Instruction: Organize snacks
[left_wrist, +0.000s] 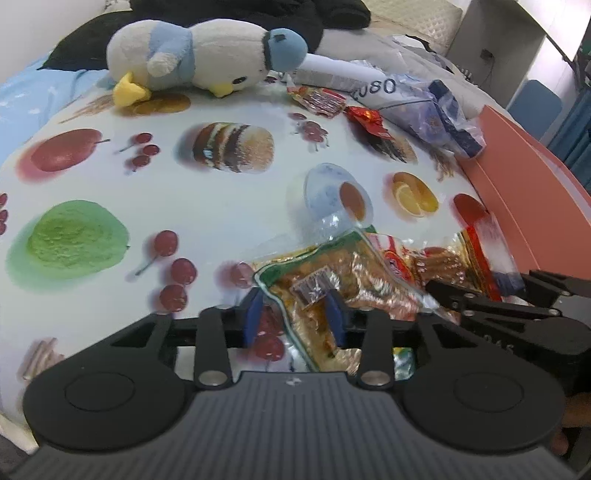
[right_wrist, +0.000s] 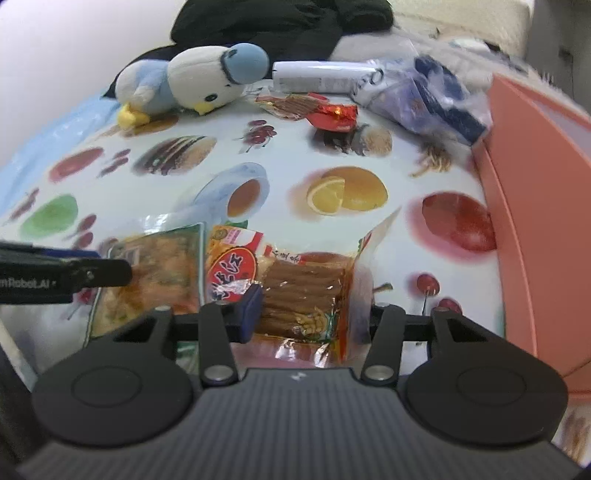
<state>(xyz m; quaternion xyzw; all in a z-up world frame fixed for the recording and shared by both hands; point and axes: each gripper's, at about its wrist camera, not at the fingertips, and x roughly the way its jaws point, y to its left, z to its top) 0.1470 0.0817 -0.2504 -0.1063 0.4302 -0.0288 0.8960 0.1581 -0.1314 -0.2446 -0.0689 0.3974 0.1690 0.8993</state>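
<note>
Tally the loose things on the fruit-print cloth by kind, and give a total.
Snack packets: 4 — green-edged packet, red-label packet, flat striped packet, red foil packet
Plush penguins: 1
Clear bags with blue contents: 1
White tubes: 1
Total: 7

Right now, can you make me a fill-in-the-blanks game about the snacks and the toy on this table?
1. The stuffed toy lying at the far side of the tablecloth is a ____.
2. The big flat box at the table's right edge is coloured ____.
3. The shiny red wrapper lies next to a printed picture of ____ on the cloth.
4. The sliced fruit picture printed mid-cloth is an ____.

Missing words: penguin; pink; cherries; orange
</note>
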